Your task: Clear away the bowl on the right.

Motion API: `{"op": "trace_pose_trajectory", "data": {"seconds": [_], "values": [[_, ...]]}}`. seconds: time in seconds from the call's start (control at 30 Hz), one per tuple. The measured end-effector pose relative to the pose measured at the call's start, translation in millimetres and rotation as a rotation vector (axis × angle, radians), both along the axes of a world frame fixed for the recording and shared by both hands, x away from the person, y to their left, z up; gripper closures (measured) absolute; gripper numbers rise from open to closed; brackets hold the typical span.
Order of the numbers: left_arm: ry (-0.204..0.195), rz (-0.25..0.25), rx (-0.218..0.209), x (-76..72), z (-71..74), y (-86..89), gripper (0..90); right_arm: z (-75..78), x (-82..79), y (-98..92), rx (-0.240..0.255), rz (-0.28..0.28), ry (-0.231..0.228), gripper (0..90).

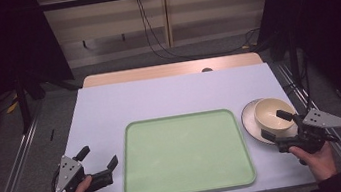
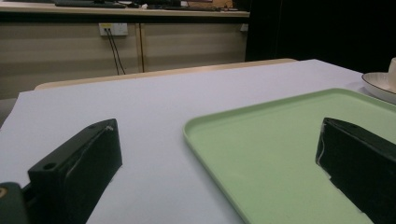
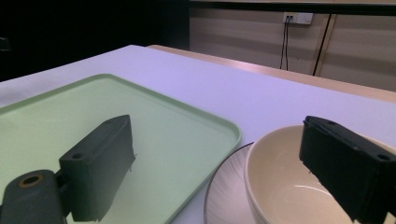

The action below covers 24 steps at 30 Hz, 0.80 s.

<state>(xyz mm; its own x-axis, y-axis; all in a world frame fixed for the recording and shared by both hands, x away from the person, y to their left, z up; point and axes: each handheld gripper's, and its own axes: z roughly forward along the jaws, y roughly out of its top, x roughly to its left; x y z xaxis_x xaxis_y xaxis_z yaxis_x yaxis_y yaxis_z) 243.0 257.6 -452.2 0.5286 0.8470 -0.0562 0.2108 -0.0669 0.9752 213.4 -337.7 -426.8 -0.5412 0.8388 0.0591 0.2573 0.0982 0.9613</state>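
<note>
A pale green tray [image 1: 186,154] lies flat at the middle of the table with nothing on it. To its right a cream bowl [image 1: 273,113] sits on a white plate [image 1: 248,120]. My right gripper [image 1: 276,125] is open at the bowl's near side. In the right gripper view one jaw hangs over the bowl's [image 3: 280,186] hollow and the other stands left of it, above the tray [image 3: 93,102]; neither touches the rim. My left gripper [image 1: 99,156] is open and holds nothing, low over the table just left of the tray [image 2: 271,140].
The table [image 1: 168,96] has a pale top with a wooden strip along its far edge. Metal rails run along the floor on both sides. Dark curtains stand left and right, and cables hang down the back wall.
</note>
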Motion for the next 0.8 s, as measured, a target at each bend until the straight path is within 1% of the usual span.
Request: {"op": "trace_pose_trajectory", "data": {"seconds": [0.07,0.13,0.33,0.6,0.67,0.73,0.8], "values": [[-0.001,0.005,-0.002,0.1,-0.1,0.4,0.4,-0.1,0.4,-0.2,-0.007,0.006,0.006,9.8],[0.001,-0.001,-0.003,0.1,0.0,-0.1,0.4,-0.1,0.5,0.1,-0.007,0.012,0.013,9.8],[-0.001,-0.001,-0.01,-0.2,0.0,-0.2,0.3,0.1,1.2,-0.2,-0.012,0.019,0.012,9.7],[0.0,0.0,-0.006,-0.1,0.1,0.1,0.3,0.8,2.0,-2.0,-0.016,0.018,0.022,9.7],[-0.001,0.003,-0.003,-0.2,0.2,0.3,0.3,1.5,2.4,-3.2,-0.029,0.023,0.023,9.6],[-0.001,0.004,-0.003,-0.2,0.3,0.3,0.3,2.1,2.7,-3.9,-0.024,0.019,0.028,9.5],[-0.001,0.004,-0.003,-0.3,0.3,0.3,0.3,2.7,3.3,-5.2,-0.032,0.017,0.024,9.5]]}}
